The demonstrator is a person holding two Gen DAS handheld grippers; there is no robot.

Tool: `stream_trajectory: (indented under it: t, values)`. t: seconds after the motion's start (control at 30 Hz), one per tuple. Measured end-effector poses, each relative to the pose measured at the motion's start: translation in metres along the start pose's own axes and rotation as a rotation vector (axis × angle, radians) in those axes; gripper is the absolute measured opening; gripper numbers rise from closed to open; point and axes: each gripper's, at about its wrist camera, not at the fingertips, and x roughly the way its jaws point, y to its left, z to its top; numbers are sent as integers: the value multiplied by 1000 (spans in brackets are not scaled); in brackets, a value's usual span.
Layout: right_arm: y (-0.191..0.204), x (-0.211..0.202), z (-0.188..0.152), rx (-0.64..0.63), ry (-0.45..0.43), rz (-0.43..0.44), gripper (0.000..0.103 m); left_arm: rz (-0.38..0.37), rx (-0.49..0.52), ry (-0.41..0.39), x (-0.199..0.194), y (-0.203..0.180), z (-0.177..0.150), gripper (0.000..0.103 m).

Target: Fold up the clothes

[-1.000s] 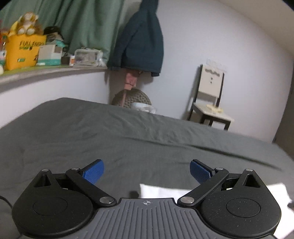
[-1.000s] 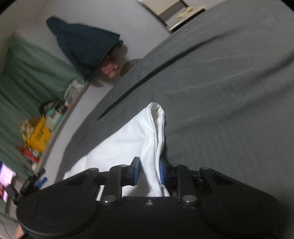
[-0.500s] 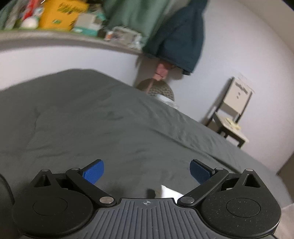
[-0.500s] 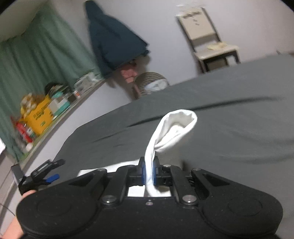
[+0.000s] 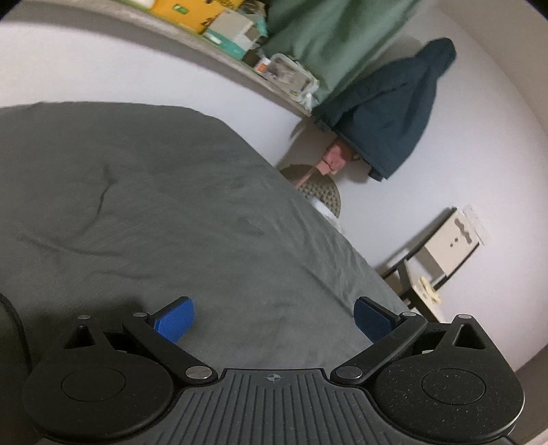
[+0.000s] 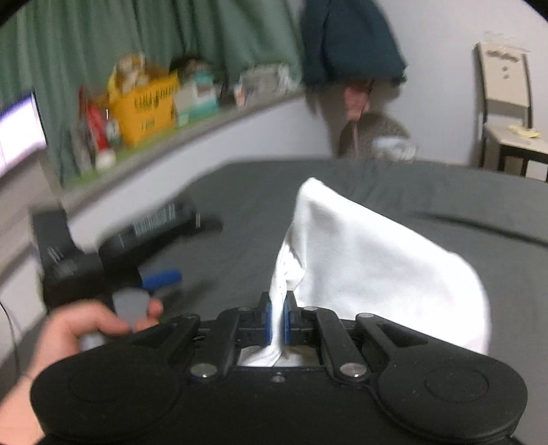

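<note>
Now right claw [image 6: 277,323] pinching white cloth [image 6: 370,270]; left claw [image 5: 274,320] spread.

Right wrist view's smeared with motion: the shelf clutter [image 6: 150,102] blurs, labels unreadable. The left gripper [image 6: 161,275] is a dark streak, its fingers hard to separate. The white garment [image 6: 376,270] disappears behind the right gripper's [image 6: 277,323] body, lower part hidden. In the left view, the yellow box [image 5: 191,12] is clipped by the top edge.

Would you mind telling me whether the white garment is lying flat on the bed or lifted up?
Lifted: the white garment rises in a bunched peak above the grey bed, pinched in the shut right hand-held gripper.
</note>
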Motion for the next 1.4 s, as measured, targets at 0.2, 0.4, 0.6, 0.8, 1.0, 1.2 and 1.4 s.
stream_trajectory:
  t: [0.2, 0.4, 0.6, 0.8, 1.0, 1.2, 1.4]
  values:
    - [7, 48, -13, 51, 100, 21, 7, -6, -43, -3, 6, 7, 0, 101]
    - [4, 56, -20, 62, 137, 88, 21, -97, -57, 63, 15, 4, -4, 101]
    - [22, 3, -42, -182, 20, 109, 61, -129, -36, 104, 21, -3, -9, 101]
    - [53, -2, -71, -488, 19, 46, 60, -125, -17, 122, 19, -4, -7, 101]
    - [66, 16, -83, -630, 18, 116, 33, -139, -115, 114, 15, 14, -1, 101]
    - [70, 6, -90, -709, 34, 164, 48, -283, -142, 251, 34, 7, -9, 101]
    - [36, -36, -85, -568, -24, 80, 54, -525, -3, 338, 38, -27, -20, 101]
